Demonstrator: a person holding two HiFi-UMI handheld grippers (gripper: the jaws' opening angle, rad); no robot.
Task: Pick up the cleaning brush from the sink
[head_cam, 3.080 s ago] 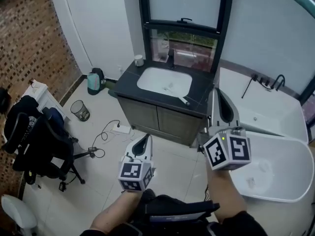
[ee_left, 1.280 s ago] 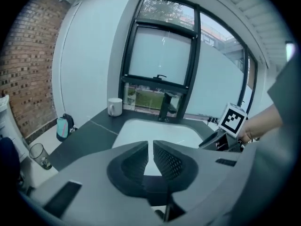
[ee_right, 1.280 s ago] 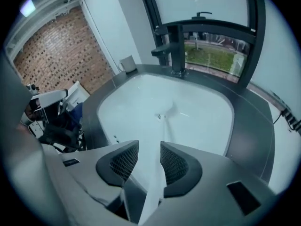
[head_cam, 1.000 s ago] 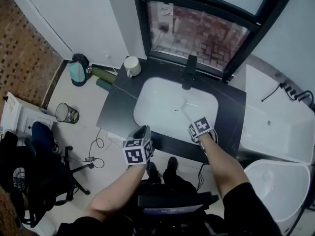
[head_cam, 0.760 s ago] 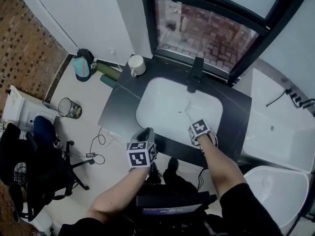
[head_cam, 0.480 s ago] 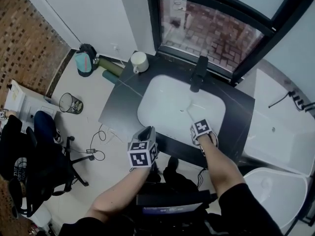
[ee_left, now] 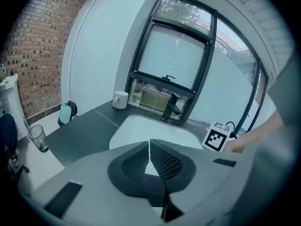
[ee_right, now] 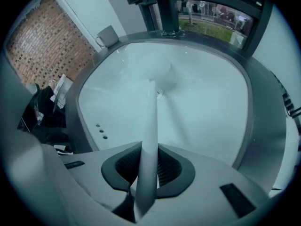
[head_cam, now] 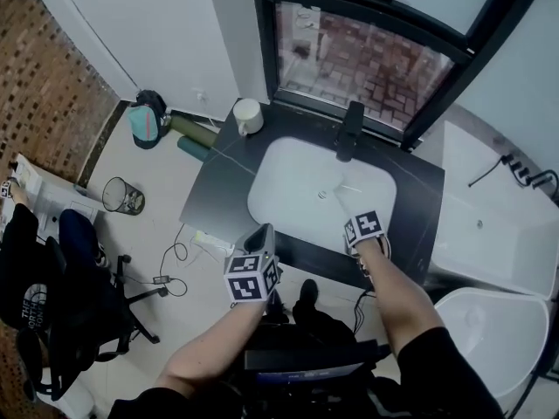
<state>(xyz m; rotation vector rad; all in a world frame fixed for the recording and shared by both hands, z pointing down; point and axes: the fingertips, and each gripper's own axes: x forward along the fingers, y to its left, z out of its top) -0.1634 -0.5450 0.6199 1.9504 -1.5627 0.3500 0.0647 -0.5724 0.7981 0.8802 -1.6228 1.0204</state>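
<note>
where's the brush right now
Right gripper view: the cleaning brush lies between the closing jaws of the right gripper, its far end near the sink drain.

1. The white sink (head_cam: 284,195) lay bare across its left half and back, so a gripper could drop in there from above.
2. The black faucet (head_cam: 349,131) stood at the middle of the countertop's (head_cam: 218,201) back edge. Its spout reached over the sink's back rim and blocked that approach.
3. The cleaning brush (head_cam: 341,201) slanted up from near the drain (ee_right: 158,93) toward the sink's front right, crossing that part.
4. A white mug (head_cam: 248,116) stood at the countertop's back left corner, and the rest of the left strip was bare.
5. The window frame (head_cam: 367,11) rose just behind the back edge, leaving no room beyond the faucet.
6. The countertop's right strip, toward the bathtub (head_cam: 489,225), was bare.
</note>
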